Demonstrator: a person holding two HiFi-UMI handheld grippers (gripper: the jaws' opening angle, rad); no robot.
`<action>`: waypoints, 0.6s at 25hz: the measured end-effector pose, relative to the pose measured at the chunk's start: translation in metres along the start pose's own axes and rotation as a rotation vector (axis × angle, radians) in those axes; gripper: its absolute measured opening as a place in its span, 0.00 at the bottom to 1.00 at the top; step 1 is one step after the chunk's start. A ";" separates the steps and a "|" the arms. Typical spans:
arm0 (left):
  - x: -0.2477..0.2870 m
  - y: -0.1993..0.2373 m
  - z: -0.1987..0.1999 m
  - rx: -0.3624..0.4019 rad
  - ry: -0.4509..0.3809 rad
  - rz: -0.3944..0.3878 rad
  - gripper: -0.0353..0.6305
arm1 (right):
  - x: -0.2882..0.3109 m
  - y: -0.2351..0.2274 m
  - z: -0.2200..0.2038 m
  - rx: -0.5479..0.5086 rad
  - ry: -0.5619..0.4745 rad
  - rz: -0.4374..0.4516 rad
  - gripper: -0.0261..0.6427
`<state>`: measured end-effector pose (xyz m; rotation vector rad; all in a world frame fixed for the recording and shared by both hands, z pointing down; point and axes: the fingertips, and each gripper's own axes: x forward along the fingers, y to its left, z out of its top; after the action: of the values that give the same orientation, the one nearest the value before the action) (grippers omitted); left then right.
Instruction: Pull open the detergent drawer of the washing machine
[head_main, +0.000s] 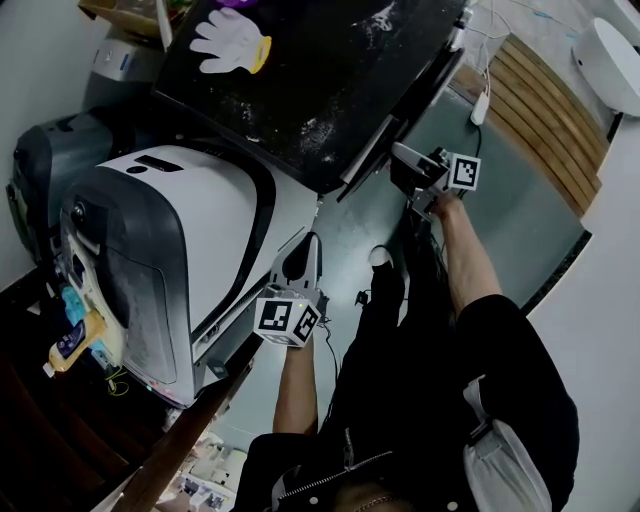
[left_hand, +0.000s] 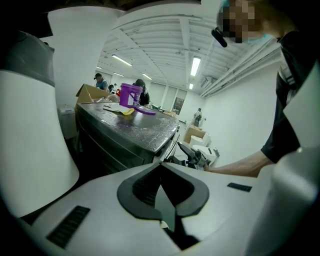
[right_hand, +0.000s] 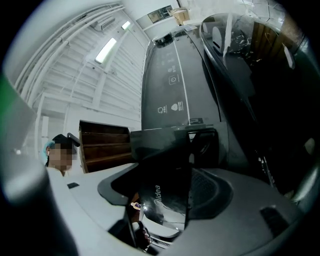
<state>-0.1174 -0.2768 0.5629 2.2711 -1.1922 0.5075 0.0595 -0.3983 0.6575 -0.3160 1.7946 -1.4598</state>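
since the right gripper (right_hand: 165, 172) has its jaws clamped on a dark glossy panel with brand lettering, which i take for the drawer (right_hand: 162, 197) front, i log the step as the pull itself: grip made, travel not readable. the drawer sits between those jaws, below the grey washer (right_hand: 170, 90) face with its icons.

next move, my call: draw straight back along the drawer's own line, with no twist and no slack in the clamp.

left gripper (left_hand: 161, 167): jaws together, nothing in them. it hangs beside the white machine (head_main: 190, 230), well apart from the work.

views: only the right gripper view shows the panel in the jaws. the head view gives the right gripper (head_main: 408, 170) at the edge of the black top (head_main: 320, 80), with the drawer not made out, and the left gripper (head_main: 300, 255) low. the left gripper view adds a purple jug (left_hand: 130, 95) on that top.
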 end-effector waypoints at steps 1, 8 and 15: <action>0.001 -0.002 0.001 0.002 -0.004 -0.006 0.08 | 0.000 0.000 -0.001 0.002 -0.007 -0.001 0.47; 0.002 -0.017 0.004 0.036 -0.006 -0.050 0.08 | -0.025 0.008 -0.005 0.000 -0.064 -0.007 0.47; 0.003 -0.033 0.001 0.079 -0.003 -0.121 0.08 | -0.052 0.020 -0.007 -0.017 -0.103 -0.008 0.46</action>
<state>-0.0879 -0.2638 0.5548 2.3941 -1.0451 0.5132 0.0946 -0.3543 0.6606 -0.3998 1.7258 -1.4094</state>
